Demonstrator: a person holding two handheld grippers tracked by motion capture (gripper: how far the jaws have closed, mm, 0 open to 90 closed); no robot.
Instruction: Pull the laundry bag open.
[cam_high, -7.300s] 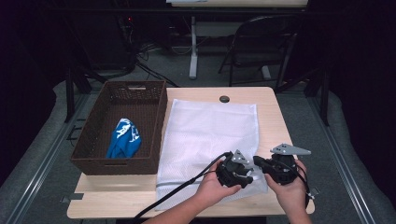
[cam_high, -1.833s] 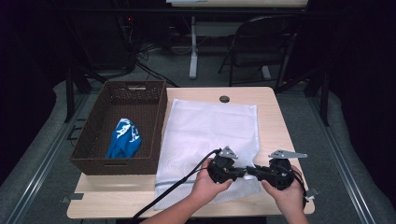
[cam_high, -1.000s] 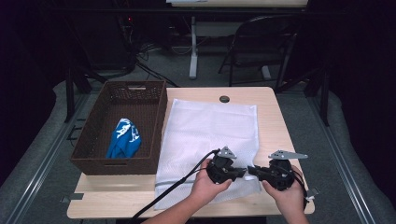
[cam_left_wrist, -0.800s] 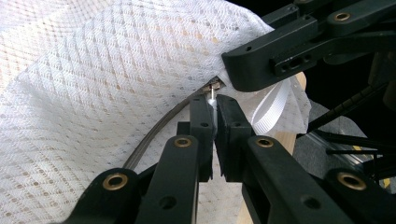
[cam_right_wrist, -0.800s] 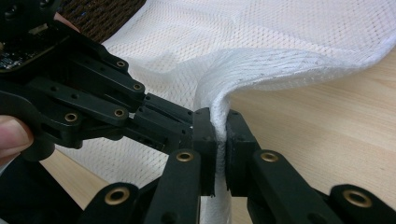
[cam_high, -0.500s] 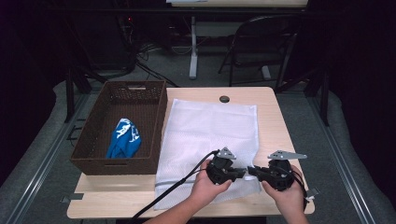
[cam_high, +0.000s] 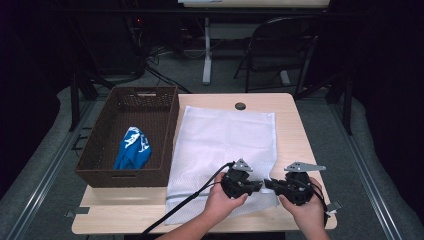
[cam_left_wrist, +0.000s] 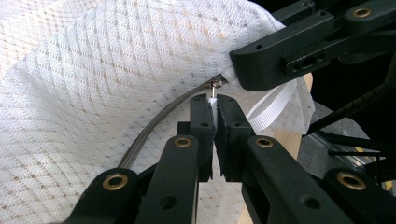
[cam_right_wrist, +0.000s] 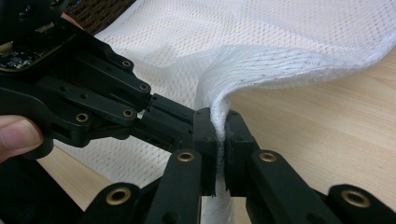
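Both our claws, left (cam_high: 259, 185) and right (cam_high: 267, 183), pinch tight on the soft, holey white net bag (cam_high: 225, 140) at its near edge, tips almost touching over smooth wooden table (cam_high: 287, 107).

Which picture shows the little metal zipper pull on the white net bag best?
The left gripper view: the zipper pull sits sharp just above the left tool, clamped on the mesh bag. The high view and right gripper view show bag fabric, no discernible pull.
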